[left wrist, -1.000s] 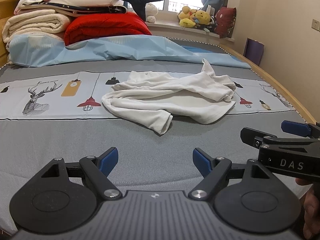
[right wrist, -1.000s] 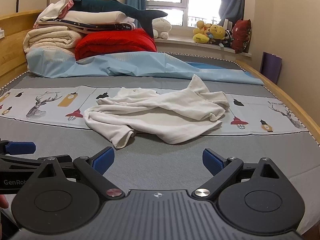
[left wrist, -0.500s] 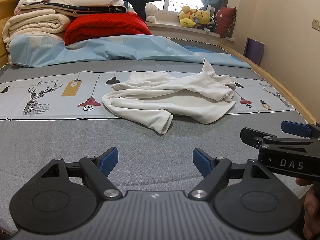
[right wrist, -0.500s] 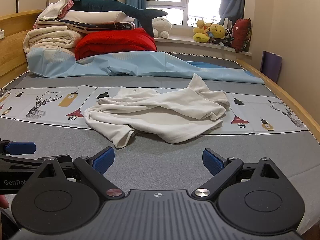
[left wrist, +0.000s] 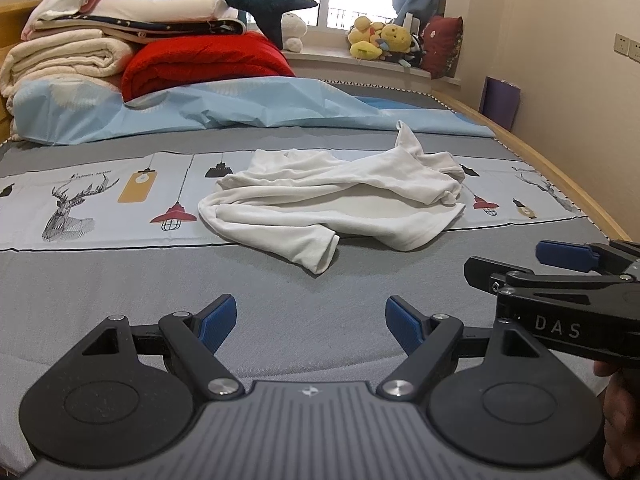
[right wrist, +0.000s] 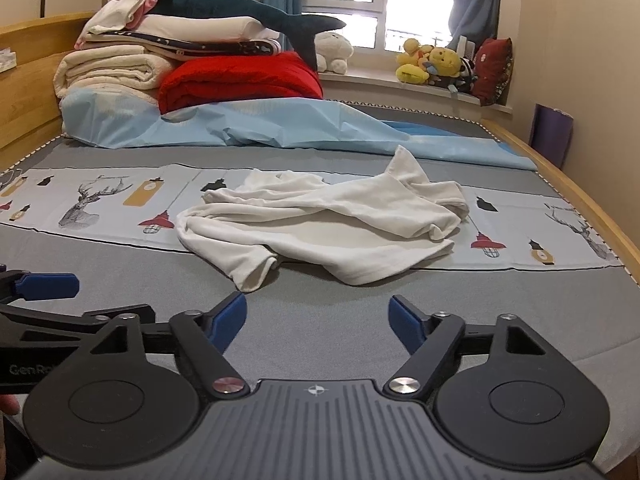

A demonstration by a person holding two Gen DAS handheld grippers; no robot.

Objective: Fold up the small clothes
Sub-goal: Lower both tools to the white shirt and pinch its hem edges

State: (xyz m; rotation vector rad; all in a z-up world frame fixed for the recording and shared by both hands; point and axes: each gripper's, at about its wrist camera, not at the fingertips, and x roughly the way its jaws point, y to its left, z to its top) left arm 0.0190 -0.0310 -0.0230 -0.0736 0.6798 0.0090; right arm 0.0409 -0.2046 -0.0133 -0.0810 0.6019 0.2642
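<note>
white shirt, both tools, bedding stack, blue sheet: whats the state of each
white shirt: crumpled, unfolded, lying on the bed, untouched
left tool: open, nothing between its fingers
right tool: closing, nothing between its fingers
bedding stack: folded, piled at the head of the bed
blue sheet: rumpled

A home bedroom. A wide bed (right wrist: 320, 320) fills the view, with folded quilts (right wrist: 168, 64) stacked at ten o'clock. Plush toys (right wrist: 432, 62) line the windowsill at one o'clock
</note>
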